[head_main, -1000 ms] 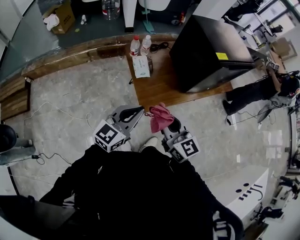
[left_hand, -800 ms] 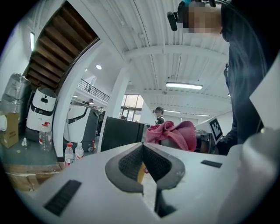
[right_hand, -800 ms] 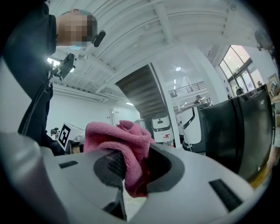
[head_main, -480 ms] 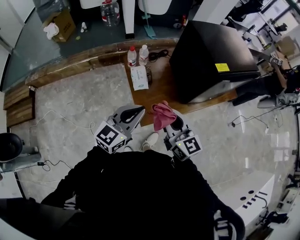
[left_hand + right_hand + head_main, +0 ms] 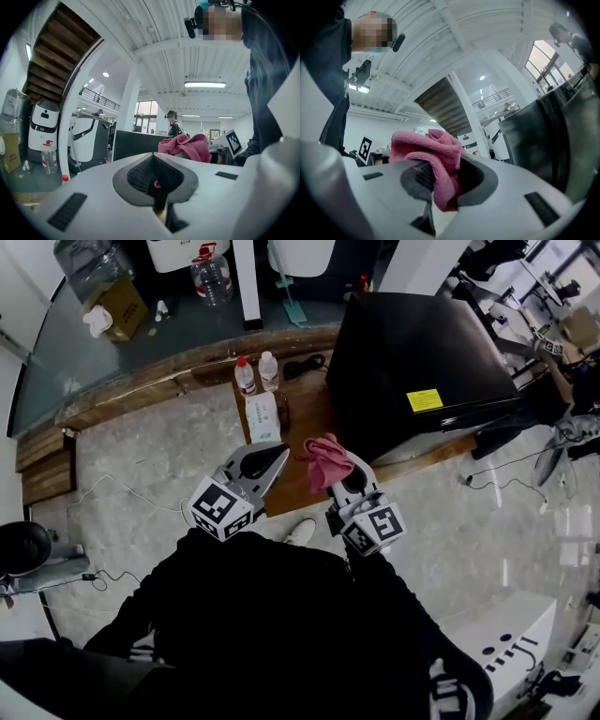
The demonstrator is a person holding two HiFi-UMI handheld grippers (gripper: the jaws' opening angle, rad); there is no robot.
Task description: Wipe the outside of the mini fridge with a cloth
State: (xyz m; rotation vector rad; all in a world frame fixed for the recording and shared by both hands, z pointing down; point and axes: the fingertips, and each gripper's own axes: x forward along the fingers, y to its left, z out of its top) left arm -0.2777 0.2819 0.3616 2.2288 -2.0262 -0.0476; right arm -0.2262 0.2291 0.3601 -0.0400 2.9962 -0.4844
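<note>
The black mini fridge (image 5: 412, 362) with a yellow sticker stands on a low wooden table (image 5: 305, 418), ahead and to the right. My right gripper (image 5: 339, 474) is shut on a crumpled pink cloth (image 5: 325, 463) and hangs over the table's near edge, just short of the fridge's front corner. In the right gripper view the cloth (image 5: 433, 154) bulges out of the right gripper (image 5: 440, 187), and the fridge (image 5: 534, 136) rises at the right. My left gripper (image 5: 270, 461) is shut and holds nothing. In the left gripper view, past the left gripper (image 5: 154, 180), lie the cloth (image 5: 185, 146) and the fridge (image 5: 133, 144).
Two water bottles (image 5: 256, 374) and a white packet (image 5: 262, 415) sit on the table's left part. A wooden ledge (image 5: 122, 395) runs along the far side of the stone floor. A cardboard box (image 5: 117, 306) and a big water jug (image 5: 211, 273) stand beyond it. Cables (image 5: 112, 493) trail on the floor.
The person has stepped towards the table, so the fridge looks larger and nearer. Both grippers moved forward to the table's near edge. The right gripper kept the cloth.
</note>
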